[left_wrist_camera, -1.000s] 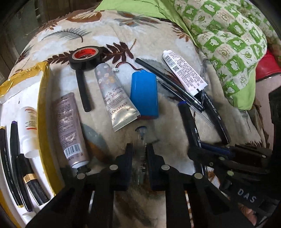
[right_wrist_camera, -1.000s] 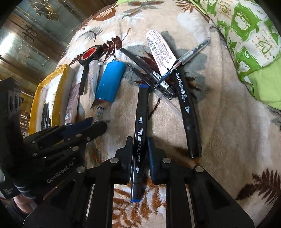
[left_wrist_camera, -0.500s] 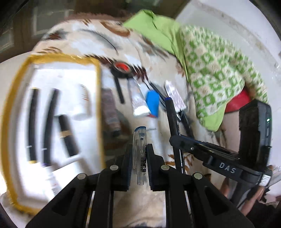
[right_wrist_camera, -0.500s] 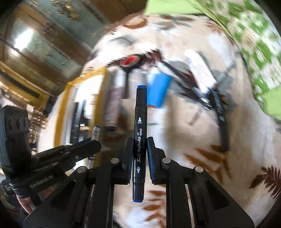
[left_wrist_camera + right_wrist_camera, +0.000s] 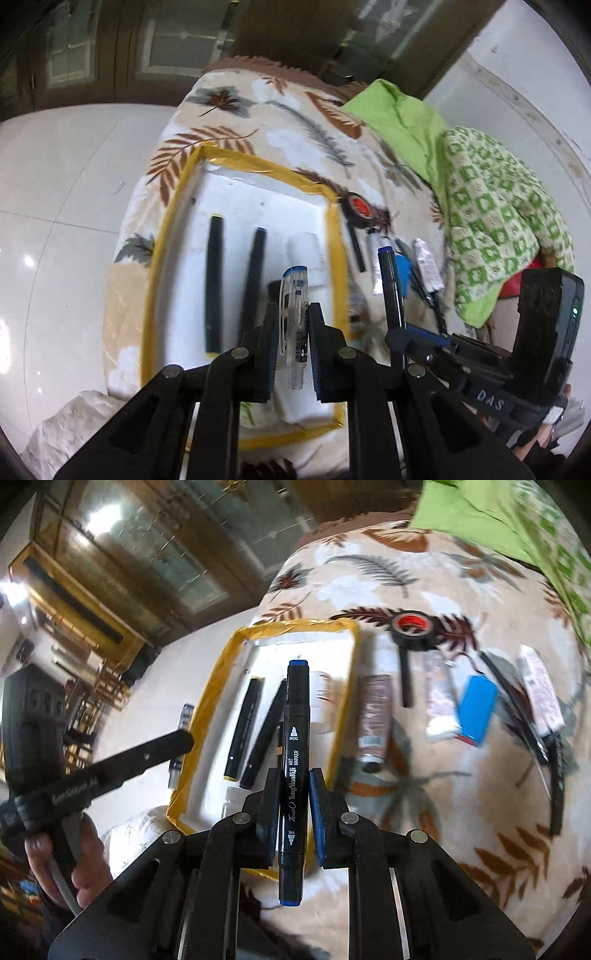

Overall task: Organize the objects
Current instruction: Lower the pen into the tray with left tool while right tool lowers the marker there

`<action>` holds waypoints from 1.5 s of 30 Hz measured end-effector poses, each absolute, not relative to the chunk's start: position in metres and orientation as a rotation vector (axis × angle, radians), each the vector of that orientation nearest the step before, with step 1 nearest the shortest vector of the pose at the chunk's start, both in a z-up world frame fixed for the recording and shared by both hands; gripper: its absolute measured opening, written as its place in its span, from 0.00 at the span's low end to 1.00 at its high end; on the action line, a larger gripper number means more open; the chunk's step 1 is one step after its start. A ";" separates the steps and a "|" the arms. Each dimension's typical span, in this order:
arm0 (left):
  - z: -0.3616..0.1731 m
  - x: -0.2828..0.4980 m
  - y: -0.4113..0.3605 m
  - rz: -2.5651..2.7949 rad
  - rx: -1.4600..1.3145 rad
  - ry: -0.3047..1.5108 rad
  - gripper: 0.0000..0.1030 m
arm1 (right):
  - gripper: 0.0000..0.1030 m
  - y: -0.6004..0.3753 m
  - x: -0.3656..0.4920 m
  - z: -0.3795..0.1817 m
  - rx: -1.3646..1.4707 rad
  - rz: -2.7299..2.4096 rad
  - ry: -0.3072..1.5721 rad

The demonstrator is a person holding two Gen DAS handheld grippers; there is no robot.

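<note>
My left gripper (image 5: 292,314) is shut on a clear pen with a blue cap (image 5: 294,317), held in the air over the white tray with the yellow rim (image 5: 243,206). Over the same tray's near right part hangs a black art marker with blue ends (image 5: 294,768), with my right gripper (image 5: 293,786) shut on it. Two black markers (image 5: 214,288) and a white bottle (image 5: 304,247) lie inside the tray. The right gripper (image 5: 399,332) with its marker (image 5: 391,280) shows at the right in the left wrist view. The left gripper (image 5: 184,738) shows at the left in the right wrist view.
On the leaf-print blanket (image 5: 424,812) right of the tray lie a black tape roll (image 5: 413,626), a brown tube (image 5: 375,716), a pale tube (image 5: 437,701), a blue battery pack (image 5: 476,709), a white tube (image 5: 541,690) and several dark pens (image 5: 517,709). Green cloth (image 5: 495,221) is bunched at the far right. White floor lies left.
Both grippers have lifted their pens off the blanket and carried them left, from the loose pile to above the tray. Both grips stayed shut.
</note>
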State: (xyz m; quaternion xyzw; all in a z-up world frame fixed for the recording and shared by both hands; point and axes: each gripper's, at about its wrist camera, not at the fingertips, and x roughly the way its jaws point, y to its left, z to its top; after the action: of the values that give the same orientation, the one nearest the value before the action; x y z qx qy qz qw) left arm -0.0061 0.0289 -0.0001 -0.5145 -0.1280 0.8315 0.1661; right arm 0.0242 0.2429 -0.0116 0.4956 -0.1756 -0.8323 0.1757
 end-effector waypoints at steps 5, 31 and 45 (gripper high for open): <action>-0.026 -0.031 0.016 2.361 -1.518 -0.425 0.13 | 0.15 0.222 -0.004 -0.028 1.441 -2.322 -0.454; -0.075 -0.064 0.009 2.319 -1.624 -0.506 0.13 | 0.15 0.184 -0.069 -0.080 1.623 -2.337 -0.193; -0.086 -0.076 0.020 2.327 -1.623 -0.426 0.14 | 0.15 0.185 -0.065 -0.087 1.633 -2.342 -0.260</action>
State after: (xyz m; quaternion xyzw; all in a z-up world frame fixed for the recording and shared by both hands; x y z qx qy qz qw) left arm -0.0757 0.0199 -0.0861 -0.5605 -0.1471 0.8036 0.1359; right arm -0.0655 0.1854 -0.0869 0.5643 -0.0898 -0.8092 0.1369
